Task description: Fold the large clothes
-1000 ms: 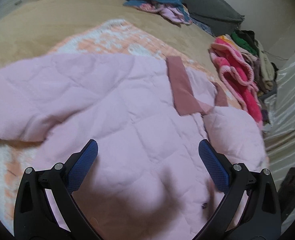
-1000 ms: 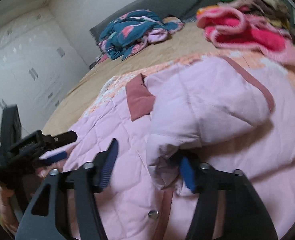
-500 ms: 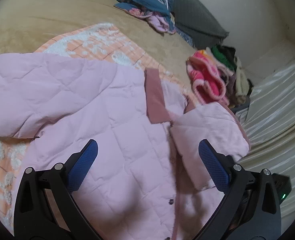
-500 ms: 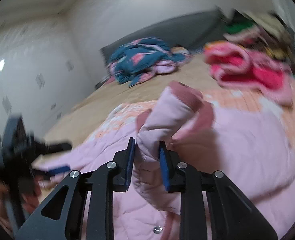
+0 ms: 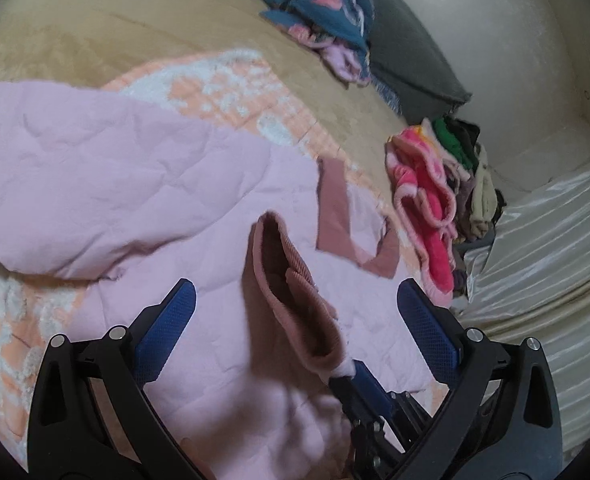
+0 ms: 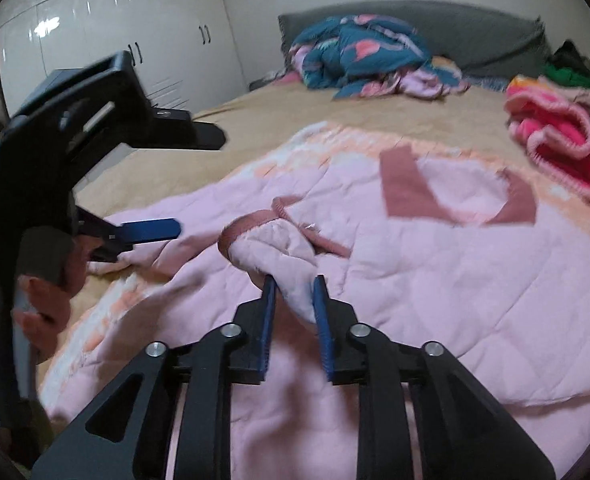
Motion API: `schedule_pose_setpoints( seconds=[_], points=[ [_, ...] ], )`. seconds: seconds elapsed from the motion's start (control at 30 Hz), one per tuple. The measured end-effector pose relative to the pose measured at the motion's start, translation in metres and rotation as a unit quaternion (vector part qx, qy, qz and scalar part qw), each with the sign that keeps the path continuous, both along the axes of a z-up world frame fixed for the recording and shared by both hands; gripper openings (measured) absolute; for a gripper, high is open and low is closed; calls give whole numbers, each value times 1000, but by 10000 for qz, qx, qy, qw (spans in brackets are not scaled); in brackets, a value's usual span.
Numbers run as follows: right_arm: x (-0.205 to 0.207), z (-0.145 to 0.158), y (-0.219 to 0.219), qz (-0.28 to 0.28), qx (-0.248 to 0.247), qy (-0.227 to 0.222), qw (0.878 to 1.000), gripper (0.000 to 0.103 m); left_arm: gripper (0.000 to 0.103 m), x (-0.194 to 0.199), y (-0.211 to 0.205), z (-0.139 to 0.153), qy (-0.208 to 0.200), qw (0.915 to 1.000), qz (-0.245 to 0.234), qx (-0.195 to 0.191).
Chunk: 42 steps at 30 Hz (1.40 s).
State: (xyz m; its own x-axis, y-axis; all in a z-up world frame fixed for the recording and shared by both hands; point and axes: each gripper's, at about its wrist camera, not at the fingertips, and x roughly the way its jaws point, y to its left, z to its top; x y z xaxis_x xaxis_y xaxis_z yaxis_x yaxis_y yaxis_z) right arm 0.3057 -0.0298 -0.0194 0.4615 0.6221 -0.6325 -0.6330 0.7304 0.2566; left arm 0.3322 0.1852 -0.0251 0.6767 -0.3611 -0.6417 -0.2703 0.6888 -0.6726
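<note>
No writing is legible anywhere, while the pink quilted jacket (image 6: 435, 264) lies spread on the bed (image 6: 279, 120), the right gripper (image 6: 293, 292) jaws clamped on its sleeve cuff (image 5: 295, 292), the left gripper (image 5: 295, 312) jaws wide apart above it, near a pink-red clothes pile (image 5: 427, 204) and a blue floral heap (image 6: 359, 52)
</note>
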Motion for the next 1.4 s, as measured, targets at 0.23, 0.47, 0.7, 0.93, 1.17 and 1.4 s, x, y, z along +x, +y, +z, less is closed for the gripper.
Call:
schedule_pose_setpoints(
  seconds=[0.23, 0.47, 0.7, 0.93, 1.17, 1.4],
  points=[
    [-7, 12, -41, -383, 166, 29, 9991, 43, 95, 10, -17, -37, 395, 9978, -389, -356],
    [4, 9, -117, -1348, 419, 257, 9896, 43, 54, 18, -59, -54, 498, 9955, -677, 440],
    [-1, 6, -189, -2165, 431, 212, 9751, 43, 9, 10, -79, -25, 30, 9845, -771, 1572],
    [8, 6, -224, -2603, 215, 158, 9652, 45, 9, 3, -65, 7, -386, 9759, -519, 2084],
    [39, -2, -221, -2628, -273, 185, 9643, 49, 12, 21, -61, -42, 359, 9709, -544, 2307],
    [73, -18, -217, -2544, -719, 387, 9636, 55, 16, 16, -60, -47, 435, 9687, -581, 2374]
  ],
)
